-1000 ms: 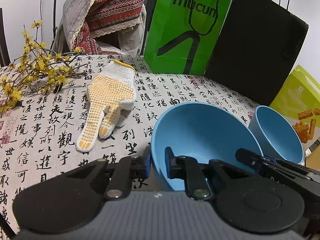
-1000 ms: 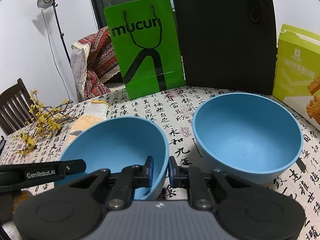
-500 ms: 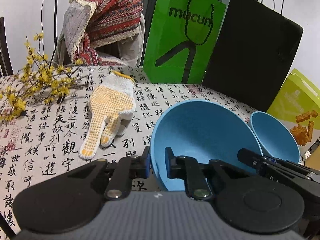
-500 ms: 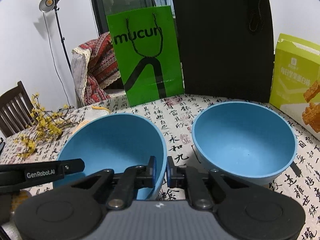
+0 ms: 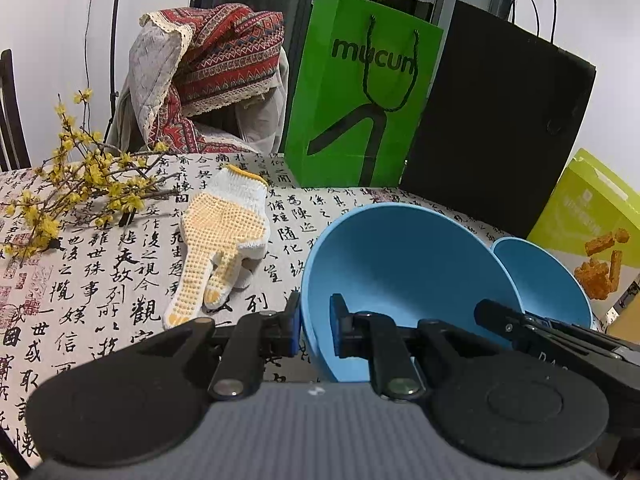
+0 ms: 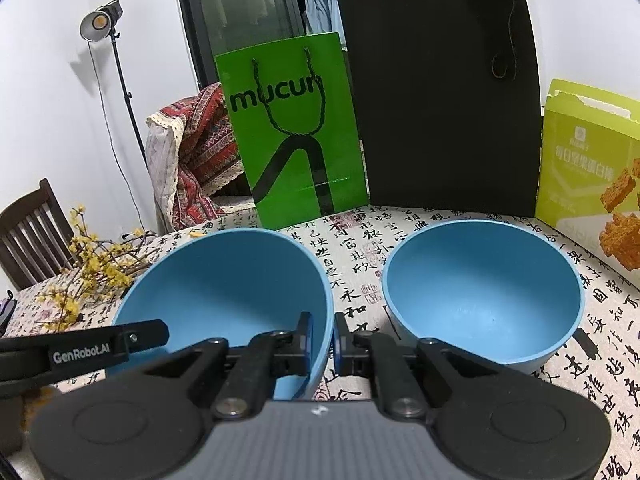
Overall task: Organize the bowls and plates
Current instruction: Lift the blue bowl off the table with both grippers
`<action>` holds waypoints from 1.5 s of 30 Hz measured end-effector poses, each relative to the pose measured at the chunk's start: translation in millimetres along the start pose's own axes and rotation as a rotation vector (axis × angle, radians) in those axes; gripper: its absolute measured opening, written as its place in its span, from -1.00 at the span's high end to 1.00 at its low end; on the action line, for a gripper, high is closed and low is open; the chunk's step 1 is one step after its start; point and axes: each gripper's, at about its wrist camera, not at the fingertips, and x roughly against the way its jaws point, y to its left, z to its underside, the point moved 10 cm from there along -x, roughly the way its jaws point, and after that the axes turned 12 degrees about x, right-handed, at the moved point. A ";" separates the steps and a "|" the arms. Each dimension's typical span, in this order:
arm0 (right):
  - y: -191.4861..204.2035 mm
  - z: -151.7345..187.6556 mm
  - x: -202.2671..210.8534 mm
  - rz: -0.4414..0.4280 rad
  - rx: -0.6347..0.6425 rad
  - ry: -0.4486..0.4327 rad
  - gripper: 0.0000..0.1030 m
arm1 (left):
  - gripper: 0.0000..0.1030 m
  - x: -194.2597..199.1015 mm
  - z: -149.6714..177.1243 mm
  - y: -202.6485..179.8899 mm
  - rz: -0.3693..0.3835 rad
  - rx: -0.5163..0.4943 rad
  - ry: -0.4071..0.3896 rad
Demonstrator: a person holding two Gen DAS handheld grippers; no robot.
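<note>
Blue plastic bowl, tilted and lifted off the surface, is held by both tools at once. We see the left gripper pinching the bowl's near left rim, one pad outside the wall and one inside. We see the right gripper pinching the same bowl at its near right rim, jaws narrowed onto the thin wall. A second blue bowl stands upright on the surface just beside the held one, to its right; in the right wrist view a small gap separates them. We note, behind the bowls, a green paper bag and a black paper bag standing side by side. A dotted work glove lies flat to the left, near yellow flowering twigs.
</note>
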 end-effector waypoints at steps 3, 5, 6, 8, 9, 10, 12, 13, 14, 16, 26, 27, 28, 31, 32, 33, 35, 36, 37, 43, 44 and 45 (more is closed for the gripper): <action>0.7 -1.0 1.7 -0.005 -0.002 -0.006 0.81 | 0.71 3.0 -1.8 -1.0 -0.003 -0.006 -0.017; 0.8 -2.0 3.2 -0.005 -0.003 -0.011 0.81 | 0.71 4.3 -2.2 -2.4 0.000 -0.010 -0.021; 0.4 -2.6 4.0 -0.004 -0.004 -0.014 0.81 | 0.71 4.9 -2.1 -2.8 0.000 -0.010 -0.023; 0.1 -3.4 4.9 -0.005 -0.006 -0.018 0.81 | 0.71 5.9 -2.5 -3.4 0.000 -0.013 -0.026; 0.1 -3.6 5.6 -0.004 -0.006 -0.020 0.81 | 0.71 6.3 -2.7 -3.7 0.000 -0.014 -0.028; 0.0 -3.9 6.1 -0.004 -0.007 -0.021 0.81 | 0.71 6.7 -2.7 -3.9 0.000 -0.015 -0.029; 0.1 -4.1 7.1 -0.004 -0.008 -0.024 0.81 | 0.71 8.1 -2.9 -4.3 0.001 -0.016 -0.033; 0.1 -3.8 7.8 -0.005 -0.009 -0.025 0.81 | 0.71 8.7 -3.3 -4.4 0.002 -0.017 -0.035; -0.1 -4.0 8.2 -0.006 -0.011 -0.026 0.81 | 0.71 9.6 -3.7 -4.8 0.003 -0.018 -0.038; -0.1 -4.0 9.3 -0.008 -0.013 -0.030 0.81 | 0.71 12.1 -4.4 -5.4 0.005 -0.020 -0.044; -2.5 -9.2 19.9 -0.016 -0.028 -0.065 0.81 | 0.71 25.6 -9.4 -11.0 0.012 -0.034 -0.089; -2.2 -9.7 20.9 -0.017 -0.029 -0.068 0.81 | 0.71 26.6 -9.9 -11.4 0.013 -0.035 -0.093; -1.8 -10.2 21.9 -0.017 -0.029 -0.070 0.81 | 0.71 27.8 -10.3 -12.0 0.014 -0.036 -0.097; -1.9 -12.0 24.9 -0.019 -0.033 -0.081 0.81 | 0.71 31.8 -11.2 -13.2 0.018 -0.036 -0.106; -1.9 -12.3 26.9 -0.020 -0.034 -0.085 0.81 | 0.71 32.9 -11.9 -13.8 0.020 -0.033 -0.108; -2.2 -13.6 29.2 -0.021 -0.034 -0.090 0.81 | 0.71 34.6 -12.8 -14.0 0.020 -0.029 -0.112; -1.8 -15.7 33.2 -0.026 -0.035 -0.098 0.81 | 0.71 39.0 -14.5 -15.1 0.018 -0.027 -0.122; -1.5 -16.7 35.7 -0.028 -0.037 -0.102 0.81 | 0.71 41.6 -15.0 -15.8 0.016 -0.029 -0.128; -0.7 -17.8 38.7 -0.031 -0.039 -0.106 0.81 | 0.71 44.4 -15.3 -16.4 0.013 -0.030 -0.133; 5.7 -23.8 57.5 -0.048 -0.038 -0.142 0.81 | 0.71 68.4 -20.2 -19.4 -0.004 -0.039 -0.168; 6.9 -24.6 60.2 -0.053 -0.038 -0.147 0.81 | 0.71 72.4 -21.2 -19.6 -0.008 -0.042 -0.175; 8.0 -25.1 63.8 -0.059 -0.040 -0.153 0.81 | 0.71 76.8 -21.9 -19.7 -0.012 -0.044 -0.181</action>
